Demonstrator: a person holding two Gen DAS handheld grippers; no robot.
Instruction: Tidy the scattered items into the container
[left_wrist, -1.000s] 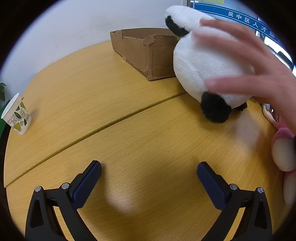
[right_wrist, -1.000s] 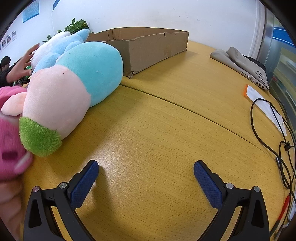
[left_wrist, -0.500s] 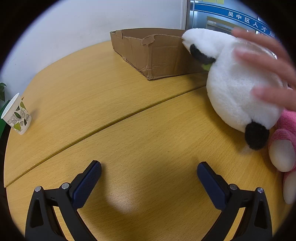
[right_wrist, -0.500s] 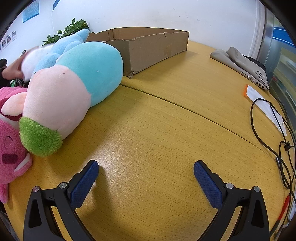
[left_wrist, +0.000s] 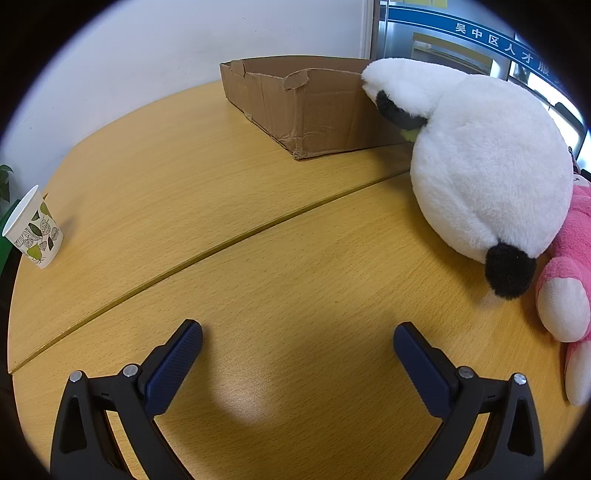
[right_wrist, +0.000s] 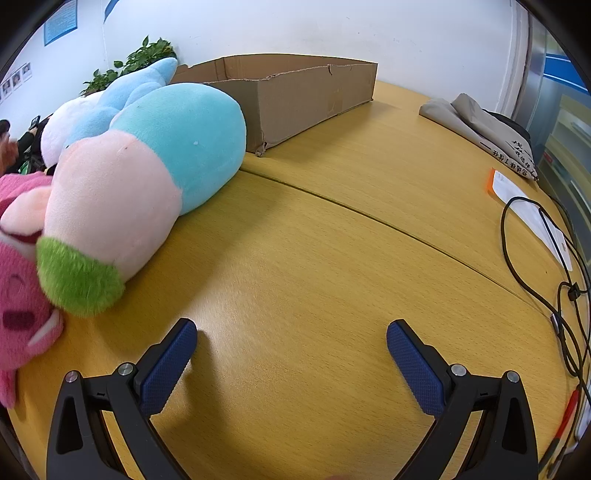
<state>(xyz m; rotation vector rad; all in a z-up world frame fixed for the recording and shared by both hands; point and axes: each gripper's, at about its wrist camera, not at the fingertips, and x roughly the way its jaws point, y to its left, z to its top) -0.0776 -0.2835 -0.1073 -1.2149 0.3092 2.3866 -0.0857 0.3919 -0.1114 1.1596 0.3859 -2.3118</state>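
- Two grippers hover low over the wooden table (left_wrist: 229, 206), both with blue pads spread wide and nothing between them: the left gripper (left_wrist: 297, 349) at the bottom of its view, the right gripper (right_wrist: 291, 345) at the bottom of its own.
- Only the left wrist view shows the leaf-print paper cup (left_wrist: 33, 230), at its far left edge. The cardboard box (left_wrist: 306, 107) sits at upper centre, its inside hidden behind the near wall. At right lies the white and black plush (left_wrist: 487, 184), touching the box, and the pink plush (left_wrist: 569, 280) is cut off by the right edge.
- Only the right wrist view shows the blue and pink plush (right_wrist: 147, 177), at left, with a green end, lying against the box's corner. The pink toy is at far left, cropped; the white one barely peeks out behind. The box is at upper centre.
- Further right lie a folded grey cloth (right_wrist: 484, 129), papers (right_wrist: 528, 210) and black cables (right_wrist: 539, 266), partly cut off.
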